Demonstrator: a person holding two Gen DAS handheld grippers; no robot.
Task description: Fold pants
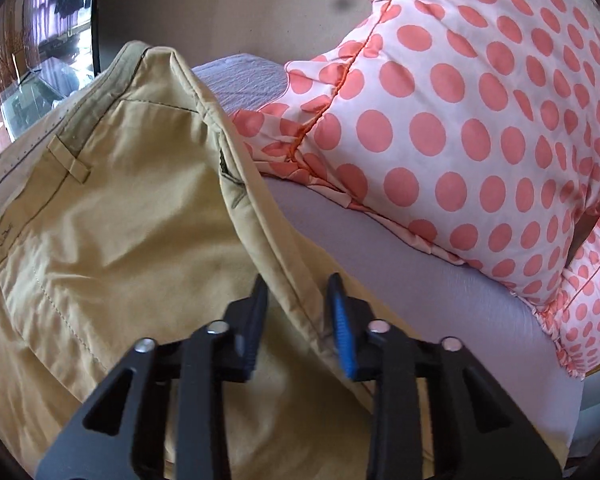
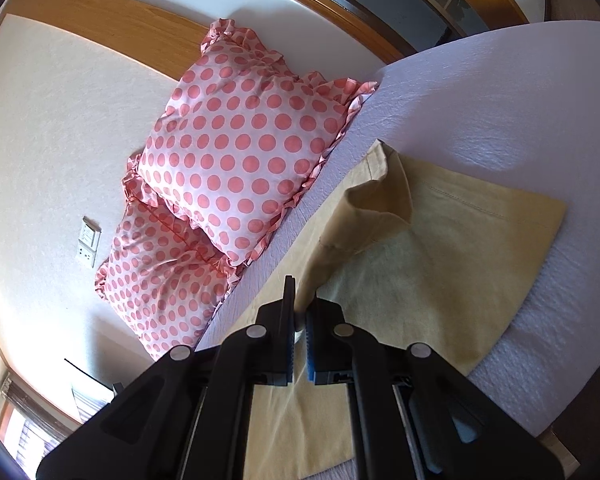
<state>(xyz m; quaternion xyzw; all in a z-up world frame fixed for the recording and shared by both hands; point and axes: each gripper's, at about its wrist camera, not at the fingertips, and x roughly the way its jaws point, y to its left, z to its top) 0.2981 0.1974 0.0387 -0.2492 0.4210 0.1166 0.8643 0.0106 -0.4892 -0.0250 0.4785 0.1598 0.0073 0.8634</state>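
Bright daylight, sun patches on sheet [image 2: 480, 120]; strong fisheye warp w/ dark corners; slight blur at edges.

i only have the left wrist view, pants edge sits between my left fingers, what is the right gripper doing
Observer: The right gripper is nearly shut, pinching the edge of the pants.
Operator: are the legs flat
Observer: Mostly flat on the bed, with one raised fold near the hem.
Operator: how many pillows
Observer: Two dotted pillows stacked against the wall.
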